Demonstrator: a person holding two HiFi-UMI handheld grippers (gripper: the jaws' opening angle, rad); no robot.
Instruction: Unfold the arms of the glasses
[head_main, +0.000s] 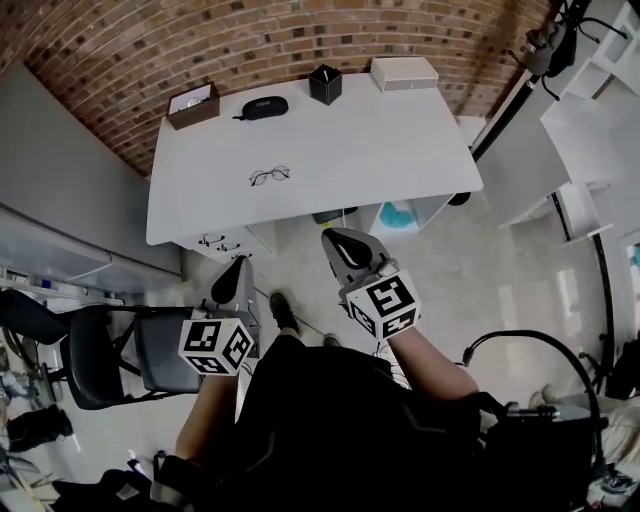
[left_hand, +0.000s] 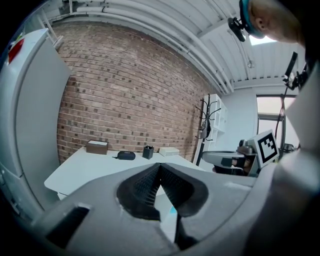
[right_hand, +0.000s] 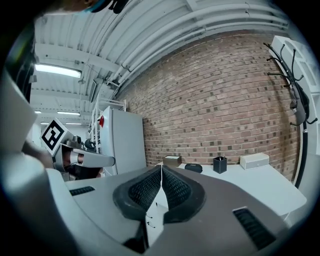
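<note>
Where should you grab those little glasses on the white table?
Probably pinch the glasses by the frame at one outer corner, coming from the near edge of the table, where nothing stands in the way. They lie alone and look wire-thin; their arms are too small to make out.

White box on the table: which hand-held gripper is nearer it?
Right. The right hand-held gripper is short of the table, left of the white box; the left hand-held gripper is farther left.
</note>
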